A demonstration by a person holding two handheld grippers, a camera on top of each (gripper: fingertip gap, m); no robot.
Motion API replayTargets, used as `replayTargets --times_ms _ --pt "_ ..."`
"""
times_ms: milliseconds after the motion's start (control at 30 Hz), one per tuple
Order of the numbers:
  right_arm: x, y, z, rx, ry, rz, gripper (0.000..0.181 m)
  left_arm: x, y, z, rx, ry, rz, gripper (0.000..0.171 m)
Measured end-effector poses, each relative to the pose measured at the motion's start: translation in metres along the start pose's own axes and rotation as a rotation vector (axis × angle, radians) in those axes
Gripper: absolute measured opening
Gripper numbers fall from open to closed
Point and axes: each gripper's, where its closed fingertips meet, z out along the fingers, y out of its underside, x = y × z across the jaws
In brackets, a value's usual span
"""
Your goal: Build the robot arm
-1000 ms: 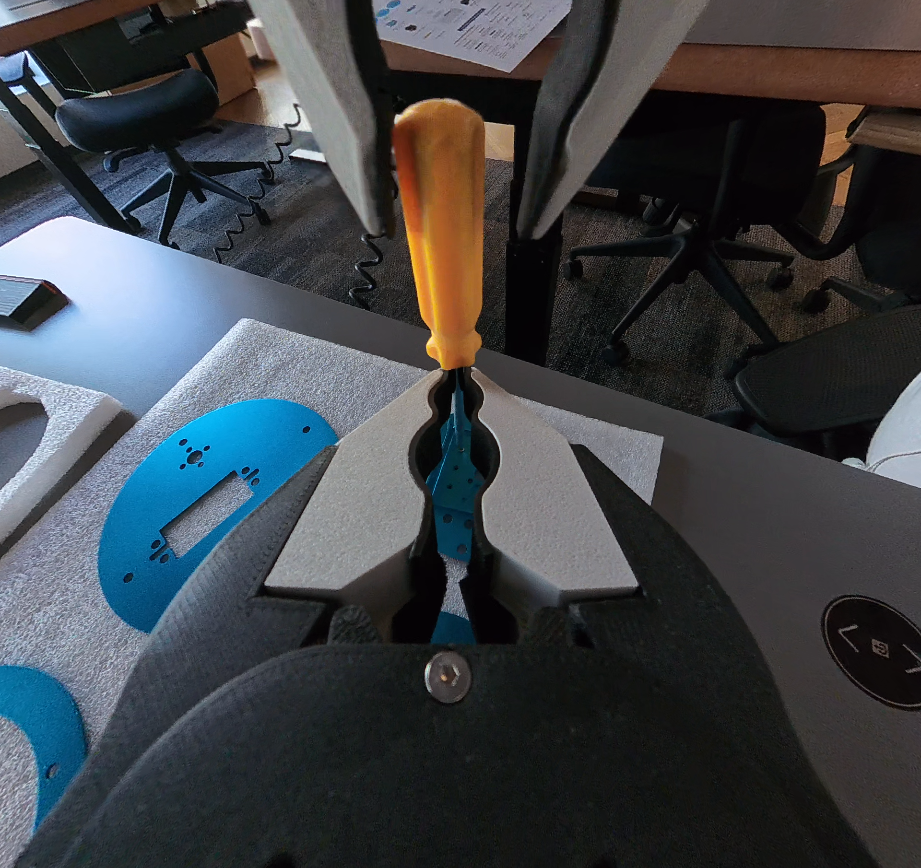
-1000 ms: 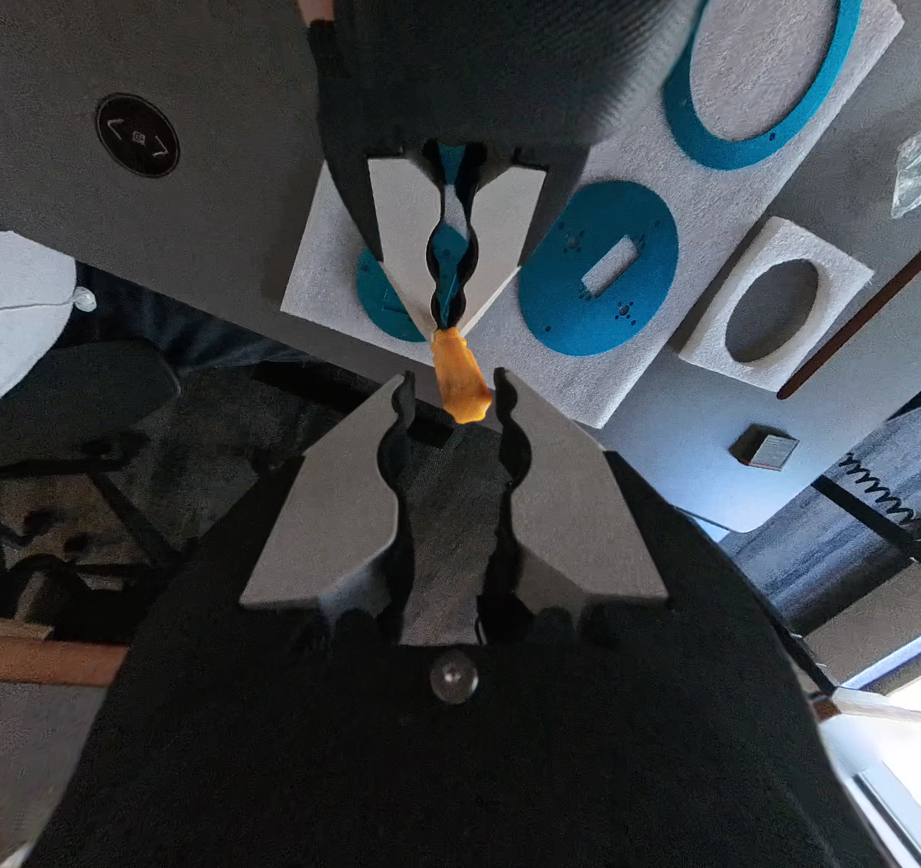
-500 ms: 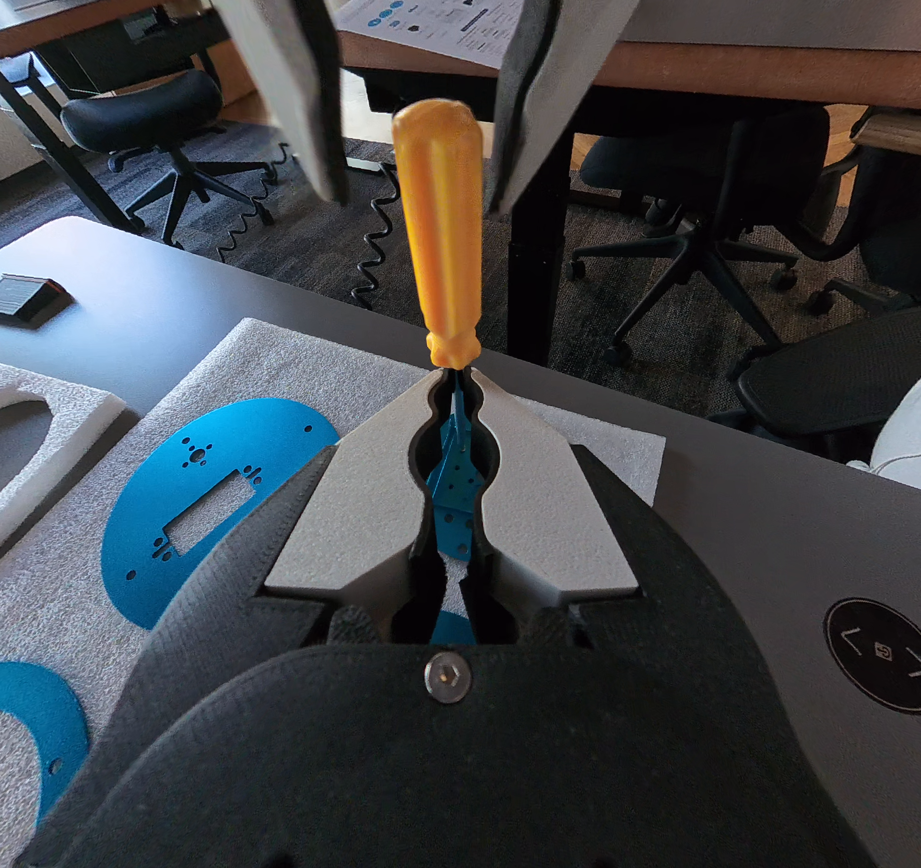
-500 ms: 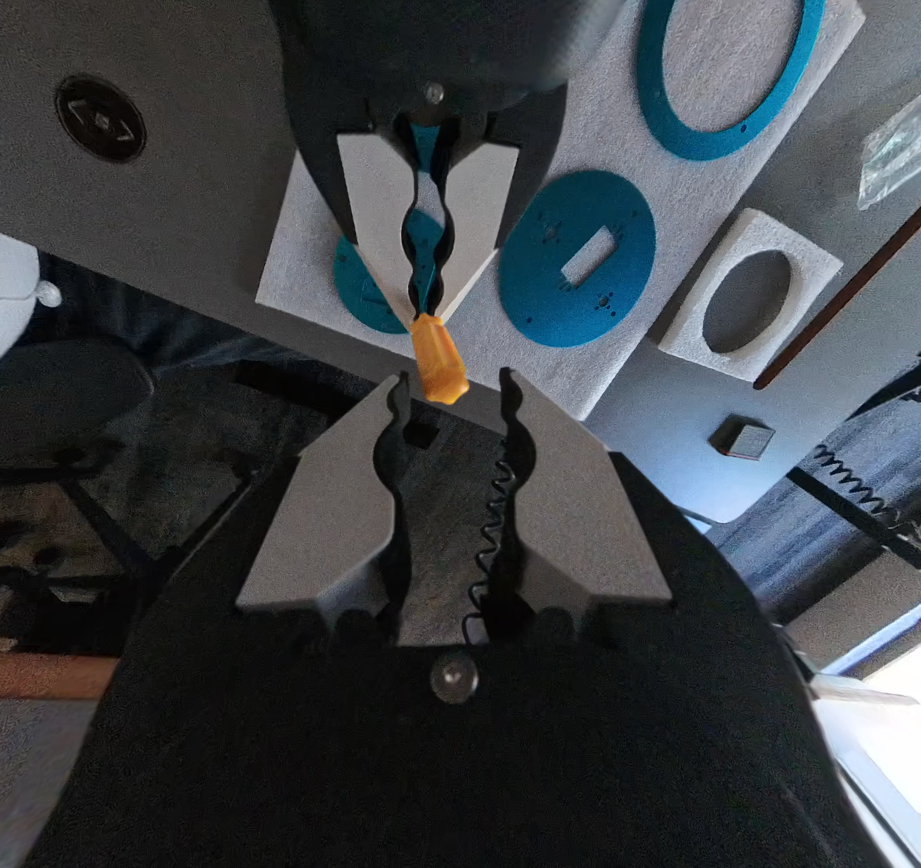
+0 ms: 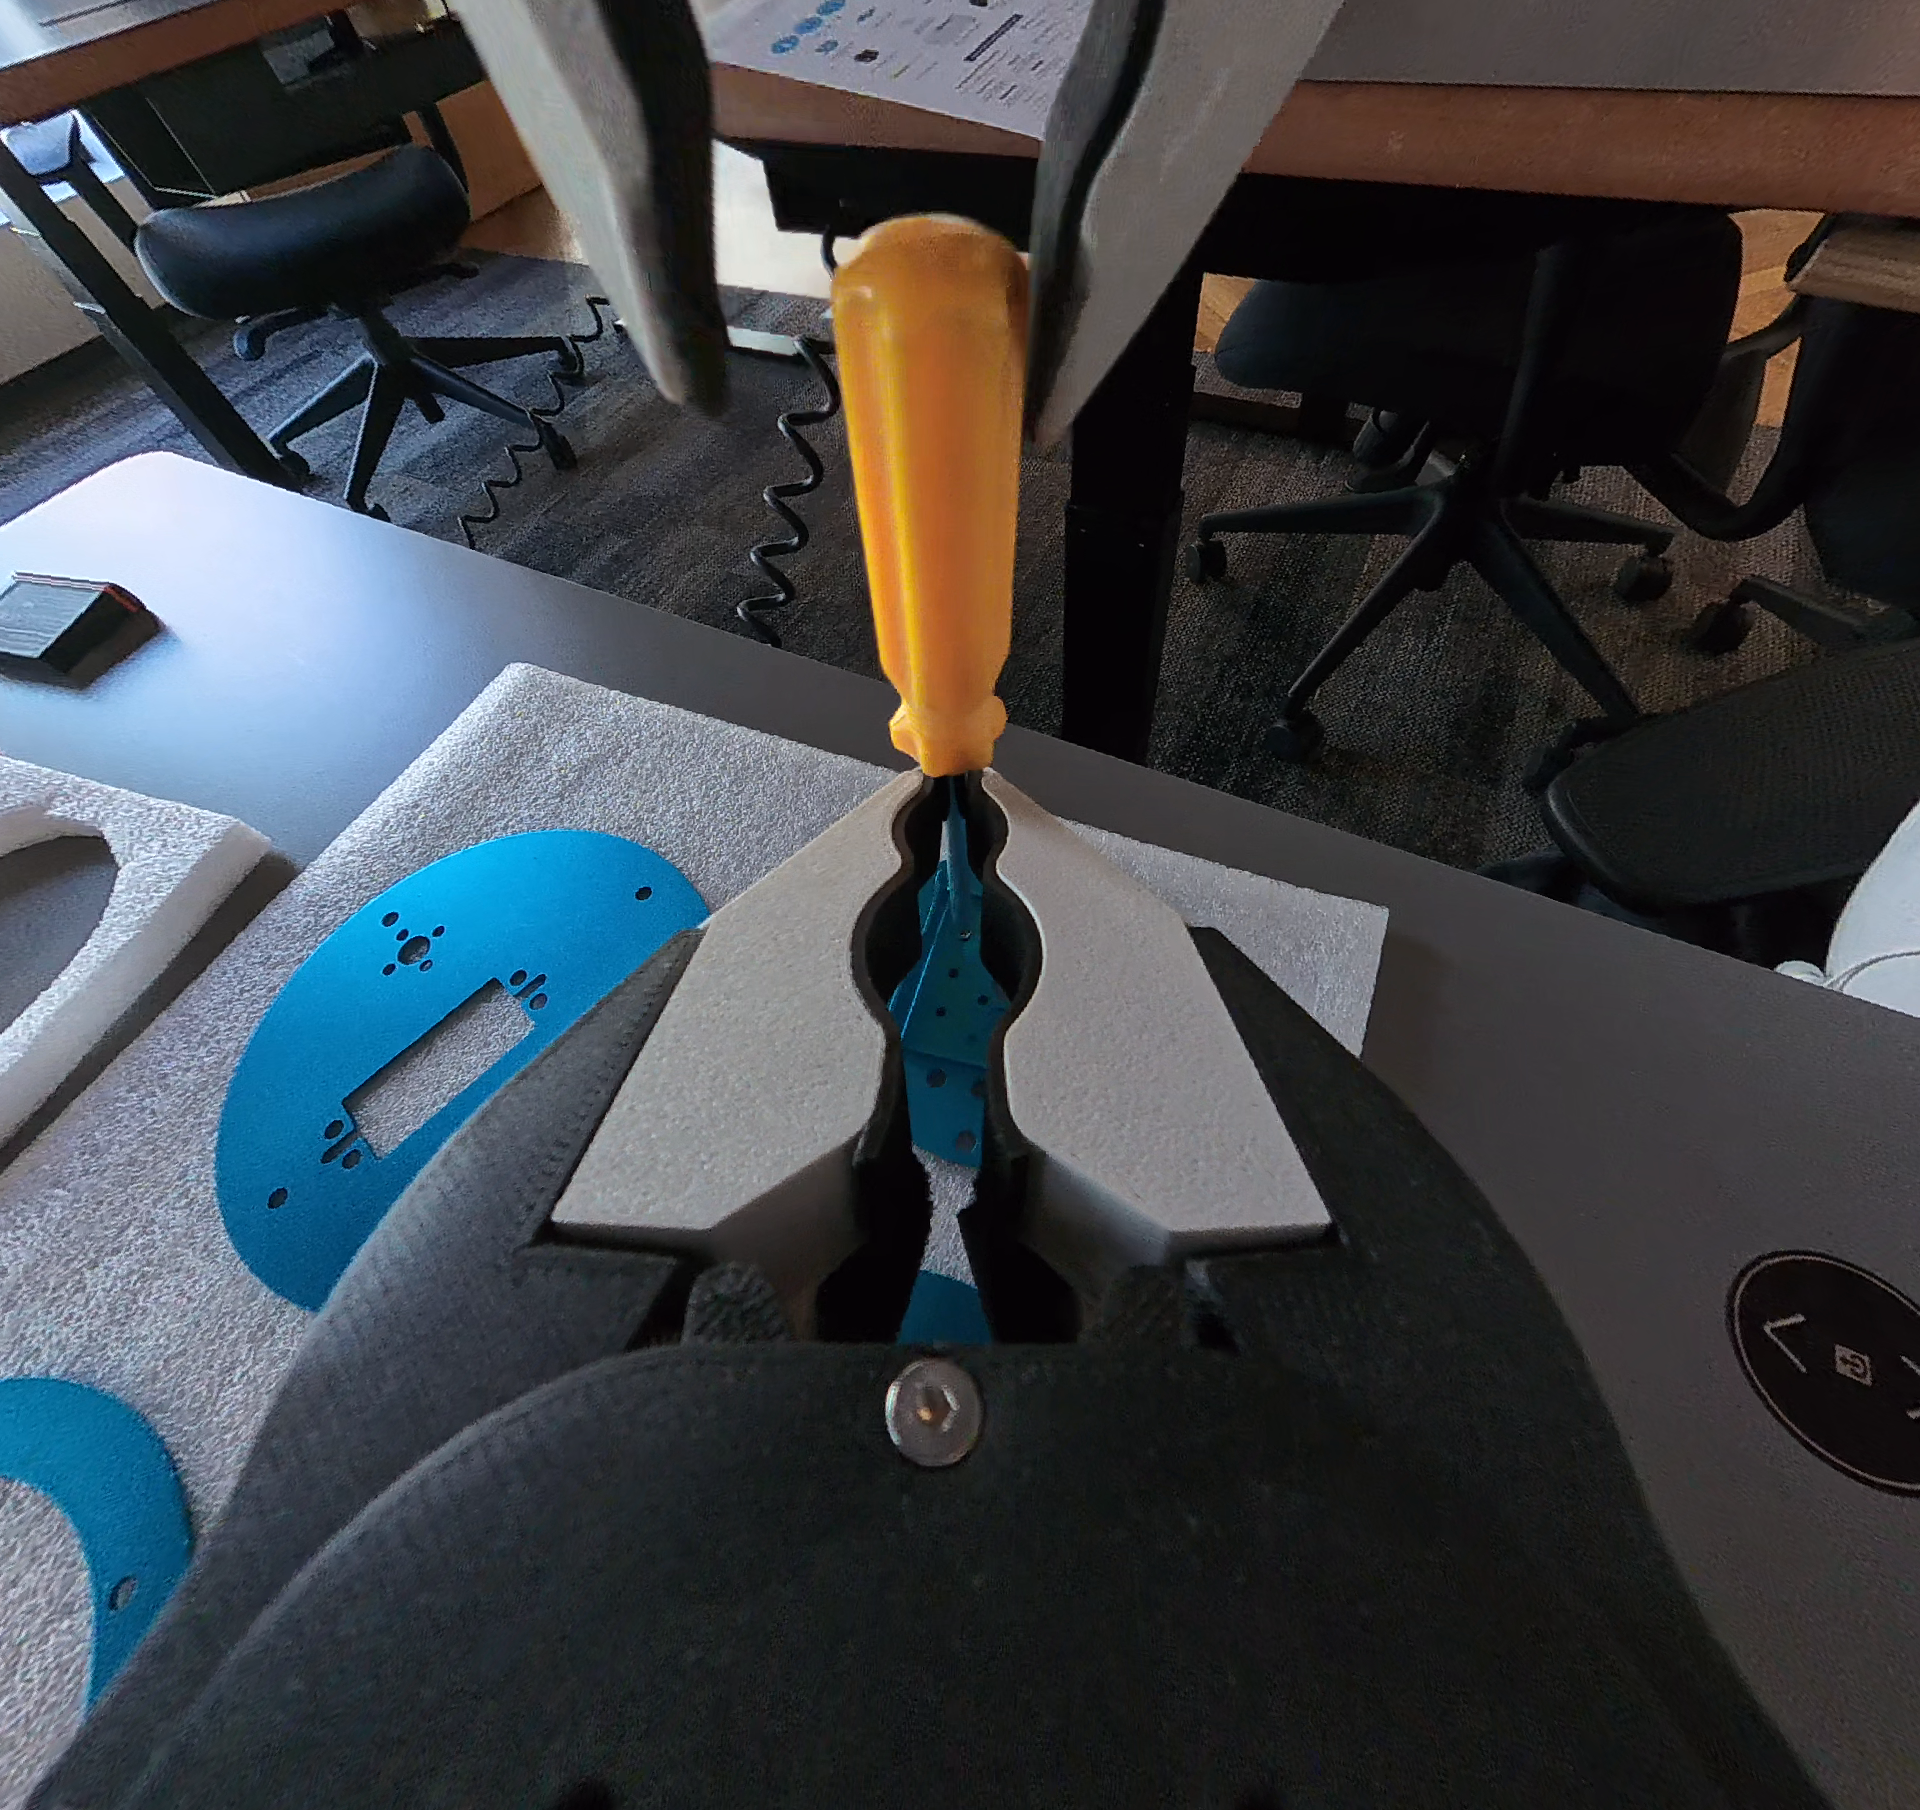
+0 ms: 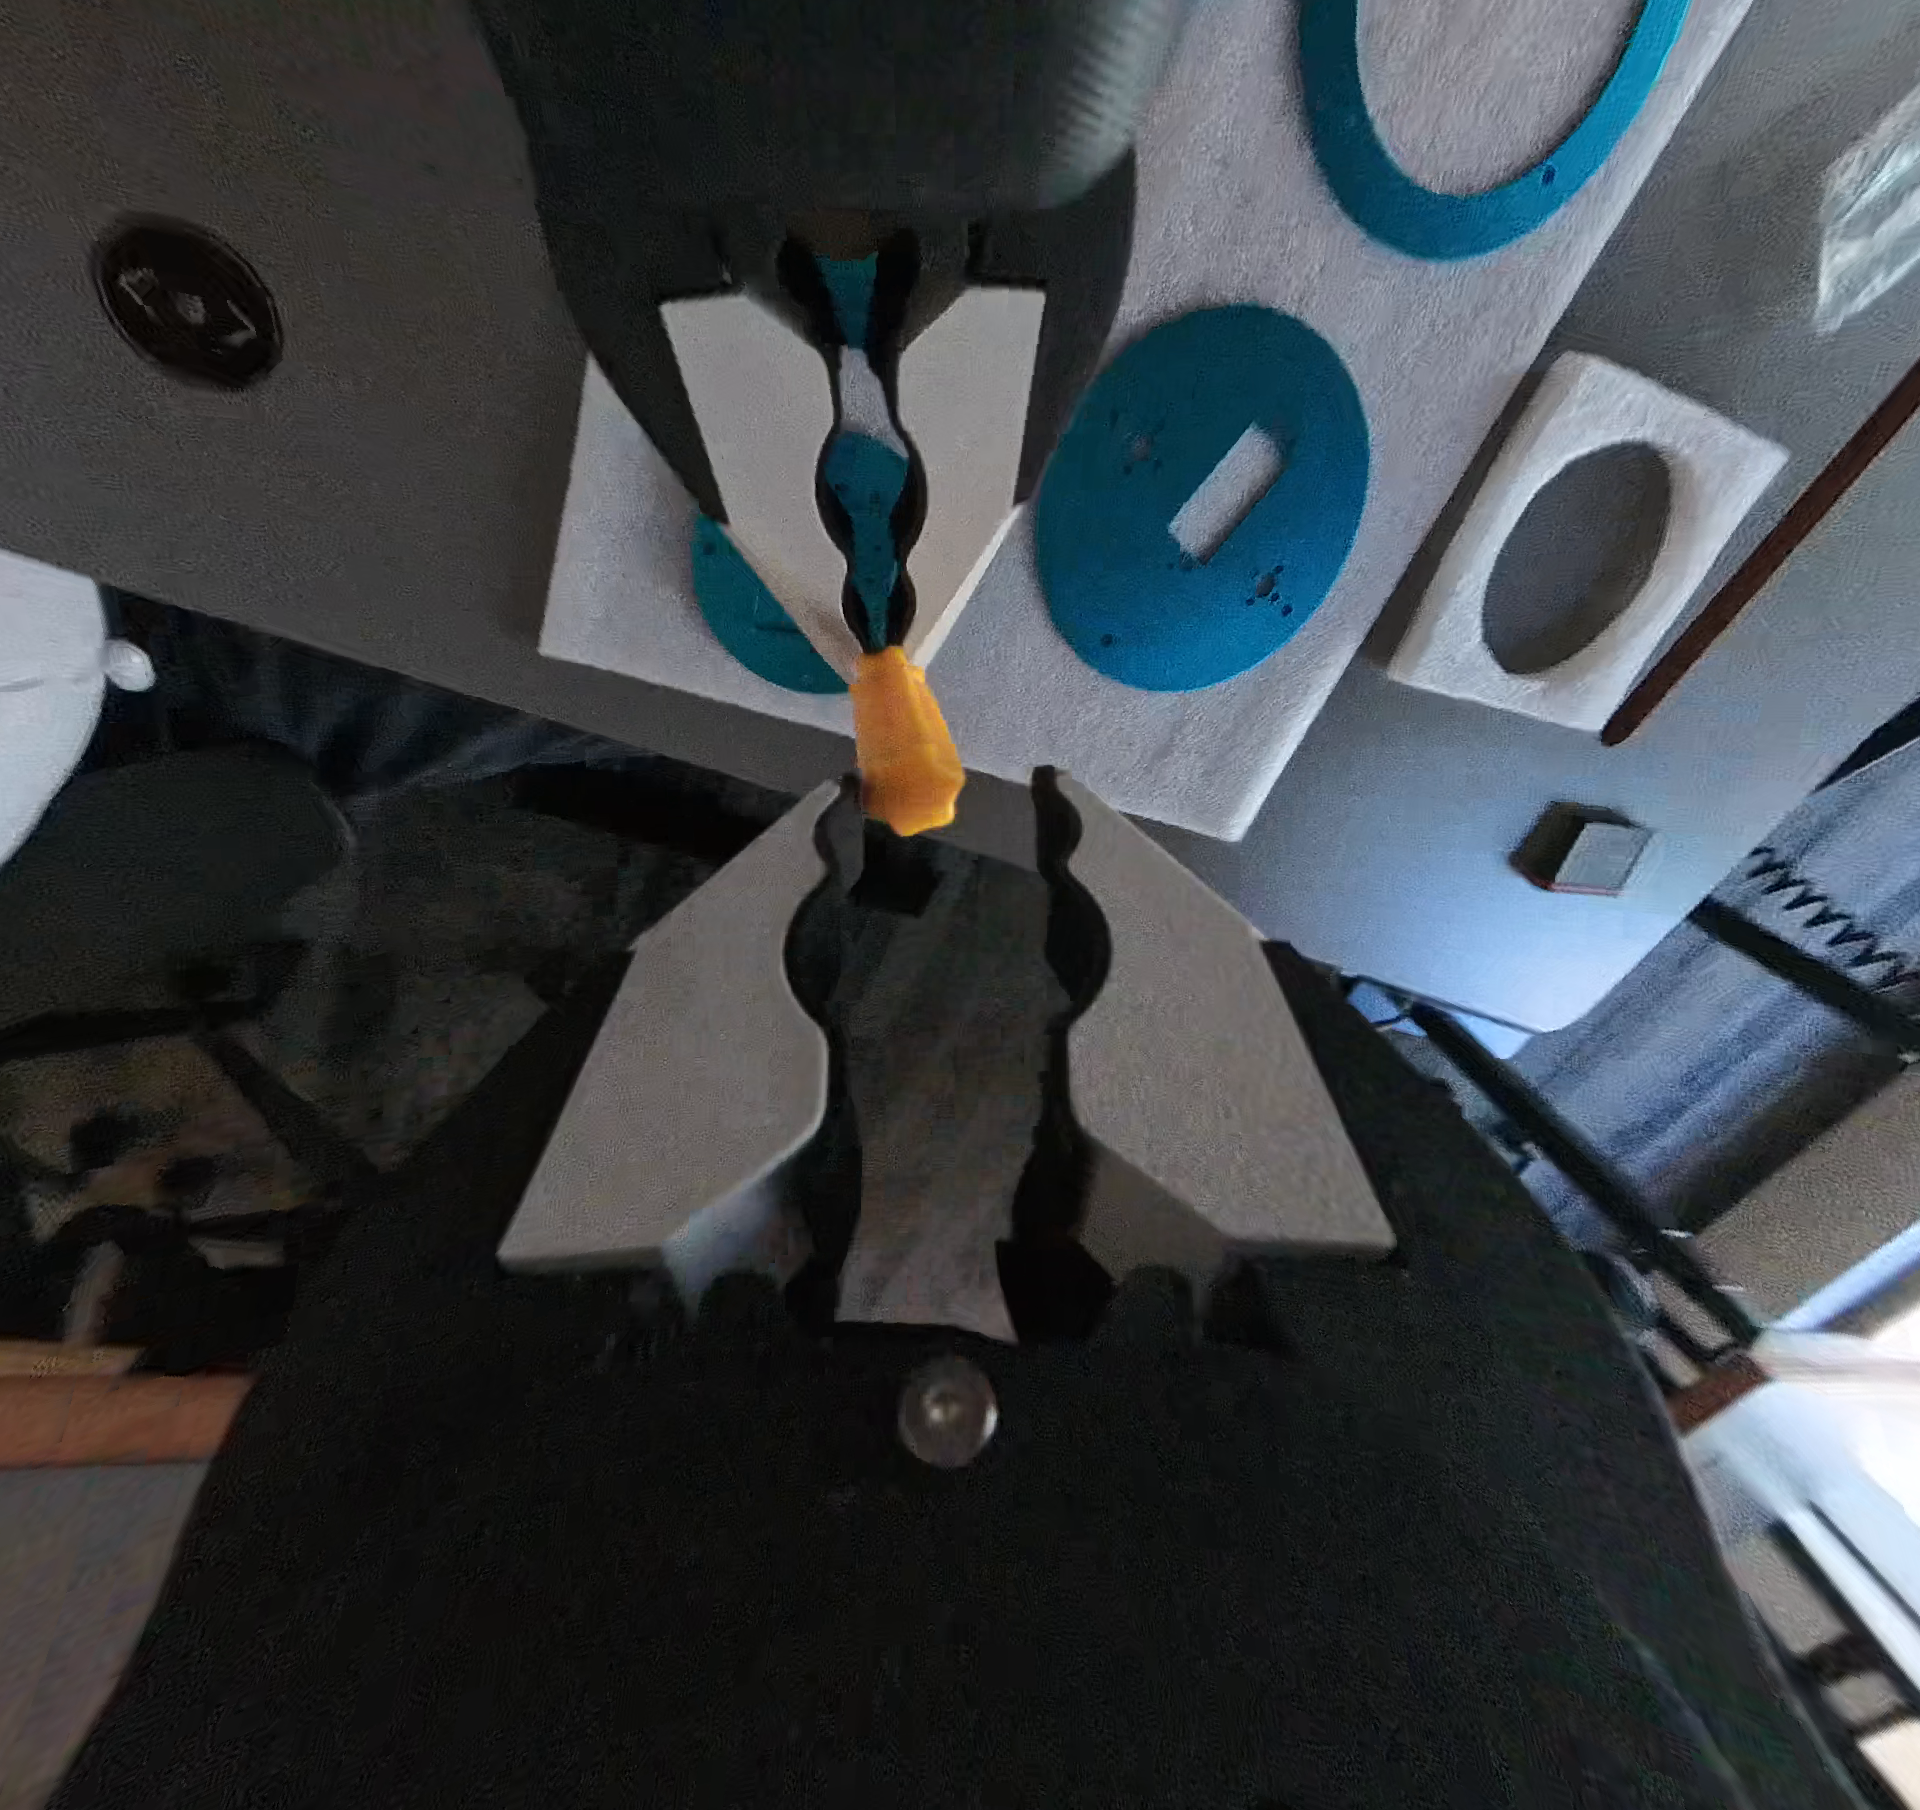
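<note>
My left gripper is shut on a screwdriver just below its orange handle, which sticks out past the fingertips over the table's far edge. The shaft is hidden between the pads. My right gripper is open and faces the left one, its fingers on either side of the handle's end. In the left wrist view the right gripper comes down from above, and one finger touches the handle's side. The left gripper also shows in the right wrist view. Part of a blue perforated plate on the foam shows through the left gripper's gap.
A white foam mat on the grey table carries a blue disc with a rectangular slot and a blue ring. A foam block with an oval hole and a small black block lie beside it. Office chairs stand beyond the table edge.
The right gripper drew back from the orange handle, then came in again; one finger now touches the handle's side. The left gripper has stayed shut and still.
</note>
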Motion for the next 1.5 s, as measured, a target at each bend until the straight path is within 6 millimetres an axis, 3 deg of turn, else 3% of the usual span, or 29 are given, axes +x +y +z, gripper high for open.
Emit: replayTargets --times_ms 100,200,267,367,433,500,600,667,733,933,1033,1100,1133,1200,1267,1367,1433,1500 --pt "-0.003 0.000 0.000 -0.013 0.045 -0.177 0.017 0.000 0.000 0.000 0.000 -0.002 -0.002 0.002" --pt "-0.005 0.000 0.001 -0.023 0.035 -0.171 0.016 0.000 0.000 0.000 0.000 0.000 0.000 0.002" --pt "-0.003 0.004 0.002 -0.056 0.004 -0.055 0.016 0.000 0.000 0.001 -0.002 -0.007 -0.001 0.003" --pt "-0.003 0.007 0.003 -0.074 -0.066 0.286 0.017 -0.002 0.000 0.002 -0.004 -0.009 -0.007 0.003" --pt "-0.011 0.007 0.002 -0.080 -0.118 0.352 0.017 0.001 0.000 0.002 -0.002 0.004 -0.001 0.002" --pt "-0.010 0.004 0.002 -0.062 -0.100 0.242 0.018 0.001 0.000 0.001 -0.003 -0.002 0.008 0.002" --pt "-0.002 0.000 0.003 -0.034 0.001 0.015 0.036 0.000 0.000 0.001 -0.003 0.000 0.006 0.002" --pt "-0.005 0.004 0.004 -0.058 0.003 -0.072 0.017 0.000 0.000 0.002 -0.003 0.000 0.009 0.003" --pt "-0.007 0.003 0.003 -0.056 0.002 -0.092 0.017 0.001 0.000 0.001 -0.003 0.000 0.007 0.003" --pt "-0.013 0.009 0.001 -0.100 -0.128 0.393 0.016 0.001 0.000 0.003 -0.004 -0.001 0.007 0.003" --pt "-0.014 0.007 0.000 -0.097 -0.102 0.276 0.016 0.001 0.000 0.002 -0.003 0.000 0.008 0.002" --pt "-0.007 0.003 -0.002 -0.077 -0.015 0.110 0.033 0.000 0.000 0.002 -0.003 -0.002 0.007 0.003" --pt "-0.004 0.002 -0.003 -0.073 0.031 0.027 0.033 0.000 0.000 0.002 -0.004 -0.002 0.007 0.002" --pt "-0.007 0.006 -0.003 -0.092 0.052 -0.092 0.016 0.001 0.000 0.002 -0.004 -0.002 0.009 0.002" --pt "-0.007 0.006 -0.003 -0.095 0.067 -0.111 0.016 0.000 0.000 0.002 -0.005 -0.005 0.009 0.002" --pt "-0.007 0.009 -0.003 -0.115 0.018 0.083 0.015 0.000 0.000 0.003 -0.007 -0.010 0.009 0.003" --pt "-0.007 0.010 -0.003 -0.110 -0.055 0.330 0.016 -0.001 0.000 0.004 -0.009 -0.016 0.004 0.003" --pt "-0.011 0.006 -0.003 -0.084 -0.115 0.397 0.016 -0.001 0.000 0.003 -0.006 -0.009 0.002 0.002"
